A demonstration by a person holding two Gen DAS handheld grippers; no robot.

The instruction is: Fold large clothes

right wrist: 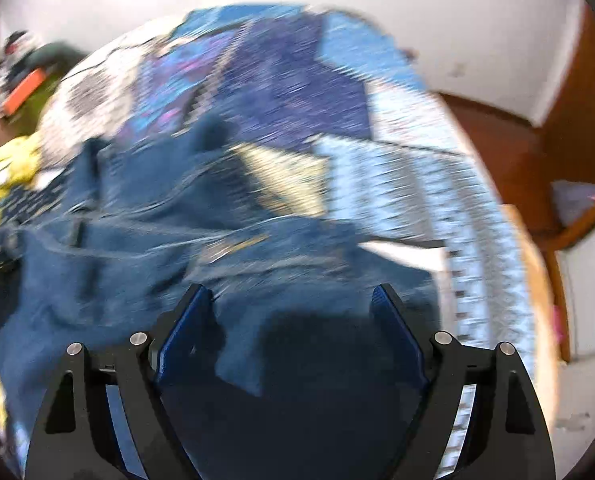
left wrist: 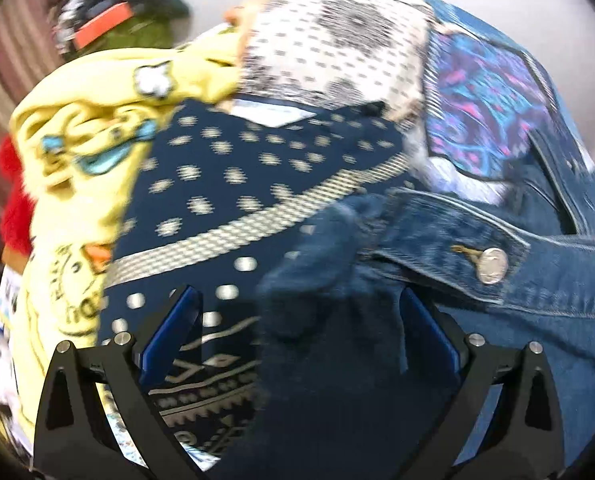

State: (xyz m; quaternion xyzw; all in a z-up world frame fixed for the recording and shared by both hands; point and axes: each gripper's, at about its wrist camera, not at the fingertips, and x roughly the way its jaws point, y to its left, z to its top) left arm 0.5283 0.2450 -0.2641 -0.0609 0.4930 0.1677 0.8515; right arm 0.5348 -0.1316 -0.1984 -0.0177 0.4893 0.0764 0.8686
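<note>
A blue denim jacket (left wrist: 517, 280) with a metal button (left wrist: 493, 266) lies crumpled on a patterned bedspread (left wrist: 477, 120). A navy garment with pale dots (left wrist: 237, 184) lies to its left, partly under it. My left gripper (left wrist: 297, 300) is open, its blue fingers (left wrist: 185, 320) straddling dark denim and the navy cloth. In the blurred right wrist view, my right gripper (right wrist: 293, 300) is open over the denim jacket (right wrist: 137, 240), with dark fabric between its fingers (right wrist: 189, 328).
A yellow printed garment (left wrist: 89, 140) lies left of the navy one, a red fluffy item (left wrist: 13, 204) beyond it. A white dotted cloth (left wrist: 329, 48) lies behind. Green and orange things (left wrist: 137, 20) sit far left. Wooden furniture (right wrist: 537, 140) and a white wall (right wrist: 457, 20) stand to the right.
</note>
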